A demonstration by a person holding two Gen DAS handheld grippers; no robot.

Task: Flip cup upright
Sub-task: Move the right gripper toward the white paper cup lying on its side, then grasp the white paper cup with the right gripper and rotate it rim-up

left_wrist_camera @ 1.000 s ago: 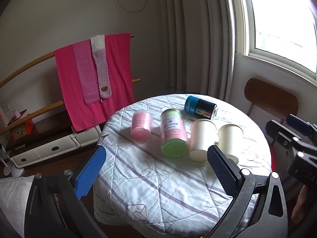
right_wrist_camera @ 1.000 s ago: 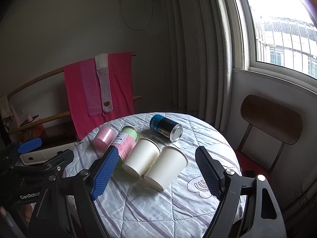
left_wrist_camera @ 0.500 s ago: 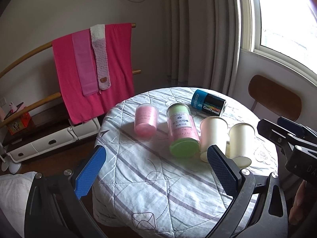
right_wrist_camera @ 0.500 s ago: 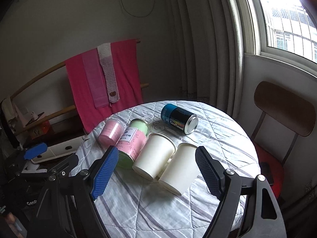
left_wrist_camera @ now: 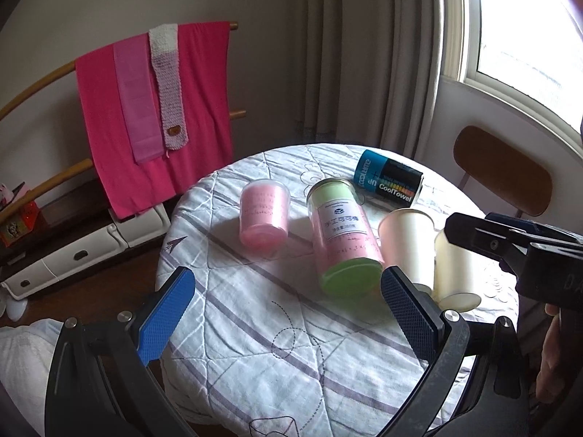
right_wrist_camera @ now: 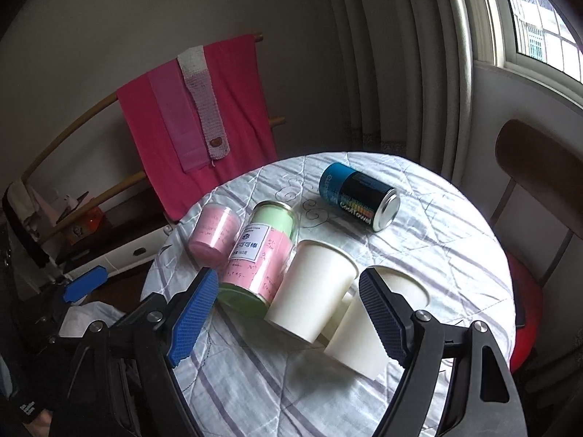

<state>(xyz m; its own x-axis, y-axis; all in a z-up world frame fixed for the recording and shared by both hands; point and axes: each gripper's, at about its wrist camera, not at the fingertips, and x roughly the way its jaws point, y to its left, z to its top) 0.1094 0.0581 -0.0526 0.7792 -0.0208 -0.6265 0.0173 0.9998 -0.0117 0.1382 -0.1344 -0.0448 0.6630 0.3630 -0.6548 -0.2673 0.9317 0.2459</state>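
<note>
Overhead, right gripper (right_wrist_camera: pixel 288 313) open, cups (right_wrist_camera: pixel 313 291) toppled.

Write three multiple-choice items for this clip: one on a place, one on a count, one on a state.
1. Where is the blue can?
A. on the table's far side, behind the paper cups
B. on the chair
C. under the pink towel

2. How many white paper cups lie on the table?
A. one
B. two
C. four

3. How do the right gripper jaws stand?
A. shut on a cup
B. shut on nothing
C. open

Answers: 1 A, it lies beyond the left cup and right cup. 2 B, two cups lie side by side. 3 C, the jaws stand wide apart, holding nothing.
</note>
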